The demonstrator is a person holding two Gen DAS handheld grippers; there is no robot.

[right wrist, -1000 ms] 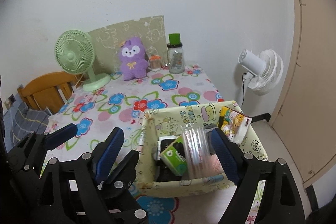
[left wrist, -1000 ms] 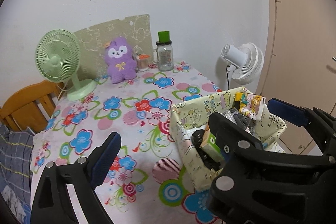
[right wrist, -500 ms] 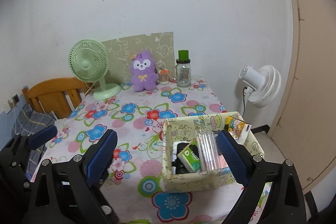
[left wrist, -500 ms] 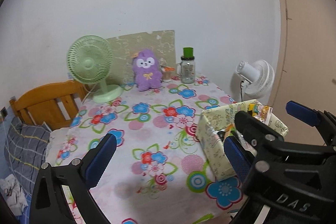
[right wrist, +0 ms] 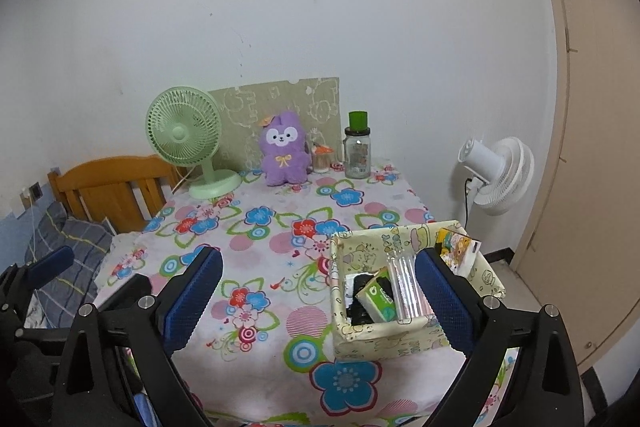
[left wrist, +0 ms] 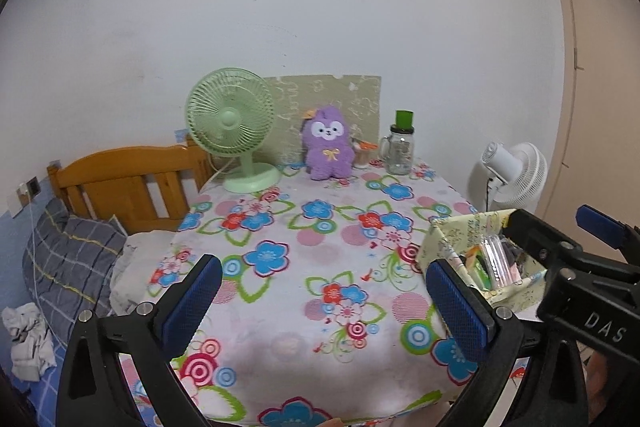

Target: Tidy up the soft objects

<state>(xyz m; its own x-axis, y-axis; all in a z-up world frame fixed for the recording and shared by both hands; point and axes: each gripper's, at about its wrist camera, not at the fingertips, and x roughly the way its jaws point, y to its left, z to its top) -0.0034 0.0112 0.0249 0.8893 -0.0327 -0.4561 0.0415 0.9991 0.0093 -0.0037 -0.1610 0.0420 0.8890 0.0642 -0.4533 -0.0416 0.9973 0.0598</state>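
Both grippers' fingers spread wide and empty over the desk (left wrist: 304, 311)
Bare cloth between box (right wrist: 416, 337) at right edge and plush toy (right wrist: 283, 153); only the left view shows the right gripper (left wrist: 516, 247).

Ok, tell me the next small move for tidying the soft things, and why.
Probably send the left gripper forward toward the purple plush toy at the table's far edge. Both grippers stand open with nothing between the fingers, the right gripper sits by the patterned fabric storage box, and the plush is the one soft thing outside it.
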